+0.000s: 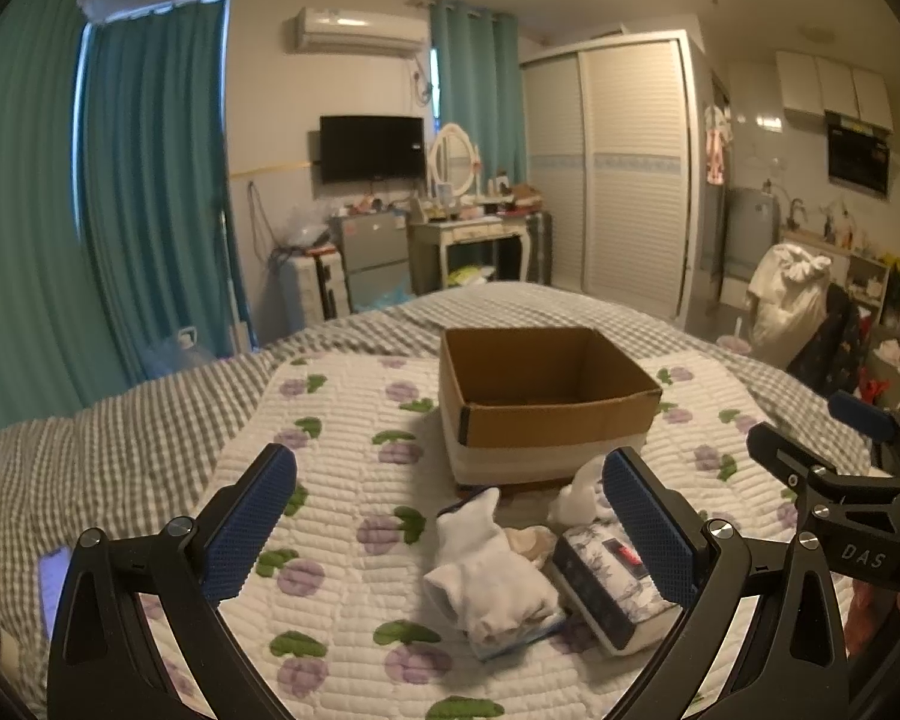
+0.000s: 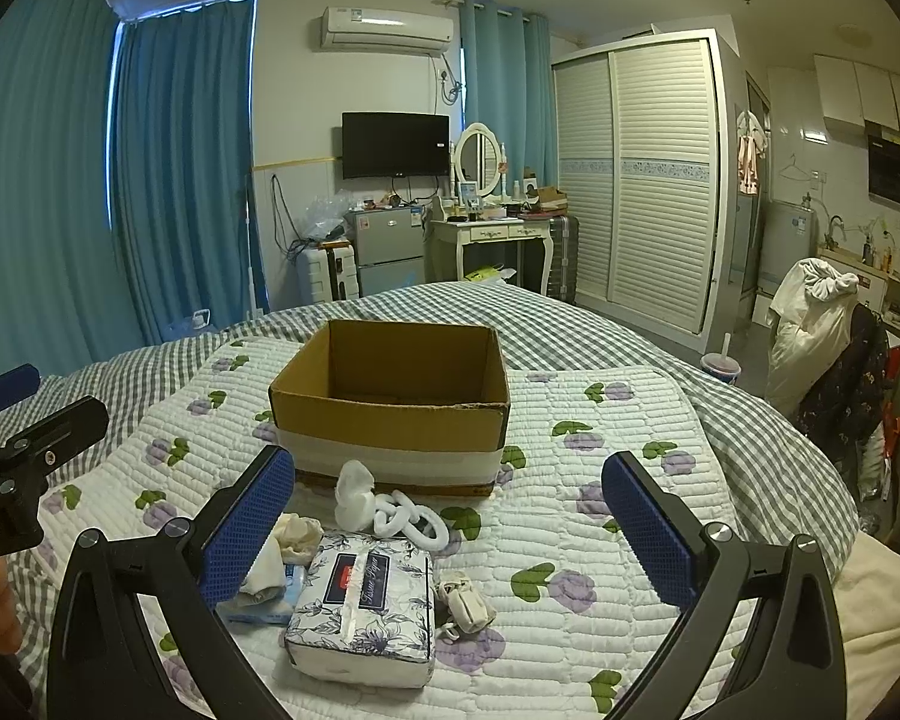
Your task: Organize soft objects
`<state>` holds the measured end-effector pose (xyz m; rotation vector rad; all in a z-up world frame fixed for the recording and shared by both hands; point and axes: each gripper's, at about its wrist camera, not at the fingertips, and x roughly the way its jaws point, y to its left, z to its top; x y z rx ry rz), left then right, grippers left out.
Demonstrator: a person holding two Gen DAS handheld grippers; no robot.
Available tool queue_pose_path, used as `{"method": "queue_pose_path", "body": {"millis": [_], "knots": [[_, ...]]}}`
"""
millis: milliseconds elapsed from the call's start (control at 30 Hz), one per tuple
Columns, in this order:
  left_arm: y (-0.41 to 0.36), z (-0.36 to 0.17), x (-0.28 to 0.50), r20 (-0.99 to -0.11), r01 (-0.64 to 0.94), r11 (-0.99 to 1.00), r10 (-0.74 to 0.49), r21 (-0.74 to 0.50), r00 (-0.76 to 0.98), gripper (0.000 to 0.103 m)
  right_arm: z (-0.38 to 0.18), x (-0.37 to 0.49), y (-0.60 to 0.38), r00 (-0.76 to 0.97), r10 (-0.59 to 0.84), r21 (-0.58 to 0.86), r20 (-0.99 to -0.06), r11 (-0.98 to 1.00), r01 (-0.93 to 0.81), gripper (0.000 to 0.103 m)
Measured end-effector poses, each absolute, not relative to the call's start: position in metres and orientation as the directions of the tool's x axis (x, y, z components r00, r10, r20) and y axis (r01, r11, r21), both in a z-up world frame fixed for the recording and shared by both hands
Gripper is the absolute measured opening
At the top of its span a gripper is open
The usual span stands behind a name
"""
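An open, empty cardboard box (image 1: pixel 546 396) (image 2: pixel 390 402) stands on the quilted bed cover. In front of it lie soft items: a white sock (image 1: pixel 492 570) on a blue pack (image 1: pixel 510 639), a floral tissue pack (image 1: pixel 612 588) (image 2: pixel 366 606), a white chain-link plush (image 2: pixel 408 519), a white bundle (image 2: pixel 354 492) and a small cream item (image 2: pixel 465 600). My left gripper (image 1: pixel 450 534) is open above the sock. My right gripper (image 2: pixel 450 531) is open above the tissue pack. Neither holds anything.
The flowered quilt (image 2: pixel 600 480) lies on a grey checked bedspread (image 1: pixel 120 438). A phone (image 1: pixel 54 582) lies at the left. Beyond the bed stand a dresser (image 2: pixel 498 240), small fridge (image 2: pixel 390 252), wardrobe (image 2: pixel 642 180) and a chair heaped with clothes (image 2: pixel 822 330).
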<state>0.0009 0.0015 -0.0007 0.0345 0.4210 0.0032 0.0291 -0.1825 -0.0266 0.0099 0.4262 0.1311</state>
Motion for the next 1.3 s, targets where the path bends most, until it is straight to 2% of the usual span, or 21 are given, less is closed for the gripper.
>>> {"method": "queue_pose_path", "body": {"millis": [1300], "knots": [[0.0069,0.0032,-0.0037,-0.404,0.0,1.0,0.008,0.021,0.915,0.103,-0.0248,0.0264,-0.1779,0.903,0.127,0.025,-0.41,0.991,-0.128,0.103]]}}
